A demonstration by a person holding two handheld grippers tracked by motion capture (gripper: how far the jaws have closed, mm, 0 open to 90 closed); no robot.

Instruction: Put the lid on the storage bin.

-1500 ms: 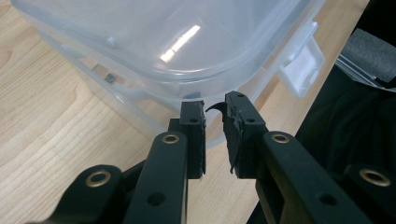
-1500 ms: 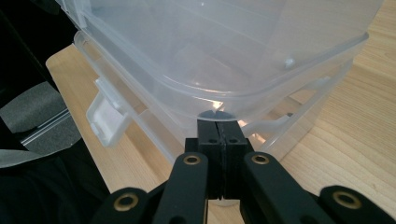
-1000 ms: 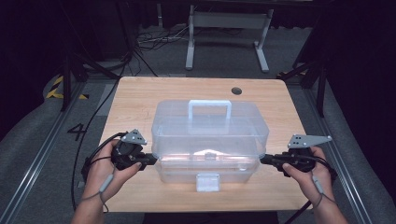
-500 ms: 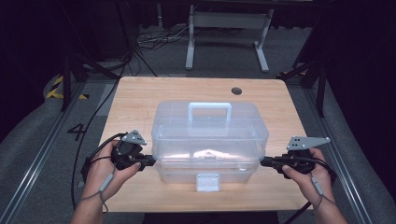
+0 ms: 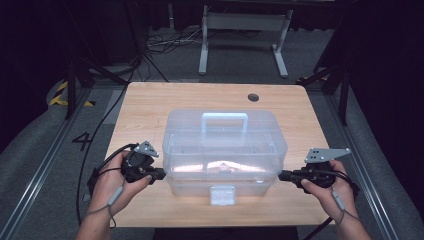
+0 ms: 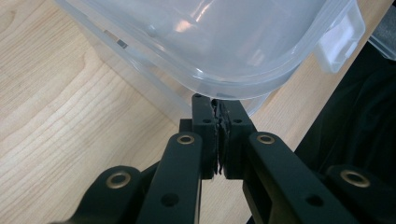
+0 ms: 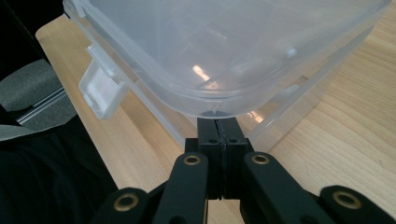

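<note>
Clear plastic storage box (image 5: 225, 150), lid on, front latch (image 5: 222, 195) apparently fastened, carry handle (image 5: 224, 120) lying flat on the lid. Stands near the middle of the worktop (image 5: 150, 105), a little toward the person's edge, latch facing the person.

Left hand-held gripper (image 5: 161, 175): clenched, pads pressed together with nothing between them. Meets the box's left end, tips tucked just beneath the overhanging lid rim, as the left gripper view confirms (image 6: 218, 105). Right hand-held gripper (image 5: 281, 175): likewise clenched and empty, tips set under the rim at the opposite end (image 7: 218, 123). Touching or very nearly so at both ends; cannot tell which from the high view.

Judged purpose: closed jaws used as blunt wedges, not as pinchers, since the rim gives a ledge to bear against. Matching placement at both ends suggests an even lift of the box or lid, keeping it level. Cannot tell which of the two from this position.

Surface: pale wood grain, smooth, bare around the box, with a round cable hole (image 5: 253, 97) toward the far right. Box contents not discernible through the cloudy walls.

Room: dim, grey carpeted floor (image 5: 45, 150), a metal stand (image 5: 245, 30) beyond the worktop, loose cables (image 5: 160, 42), yellow-black tape (image 5: 60, 92) and a floor marking "4" (image 5: 82, 141) at the left.
</note>
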